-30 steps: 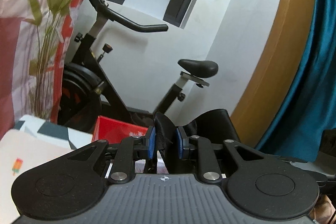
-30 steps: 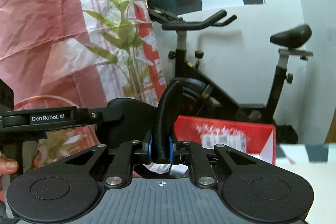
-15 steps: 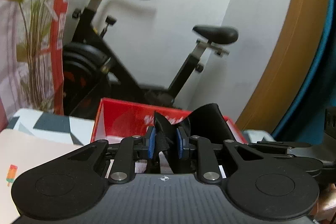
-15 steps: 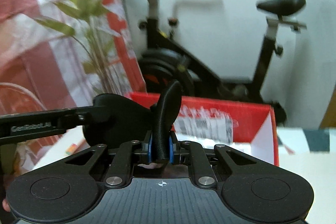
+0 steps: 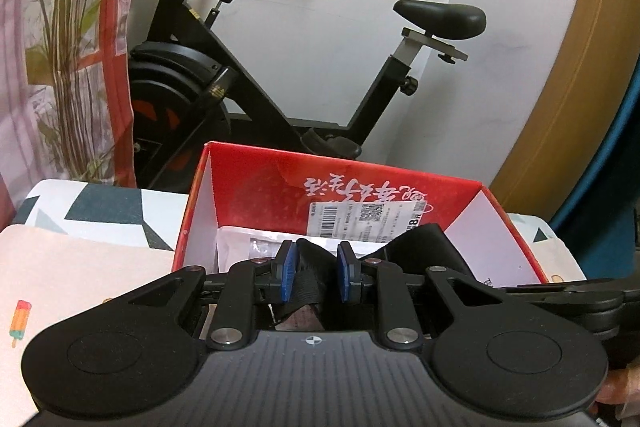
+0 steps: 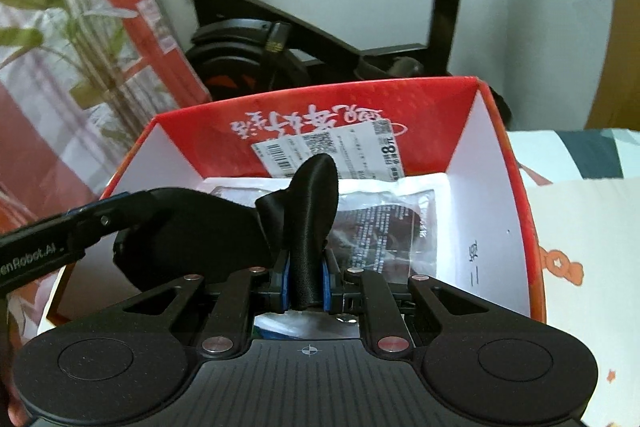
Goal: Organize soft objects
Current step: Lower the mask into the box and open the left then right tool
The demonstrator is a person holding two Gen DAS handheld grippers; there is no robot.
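swung both hands down over the red box [image 6: 516, 187]; left gripper [image 5: 316, 277] and right gripper [image 6: 306, 285] both clamped on the black eye mask [image 6: 316, 195]; drop's next i reckon

The black cloth [image 6: 314, 211] has a satin sheen, the red box [image 6: 460, 95] is glossy cardboard with matt white inner walls, and the packet [image 6: 384, 223] inside is shiny clear plastic.
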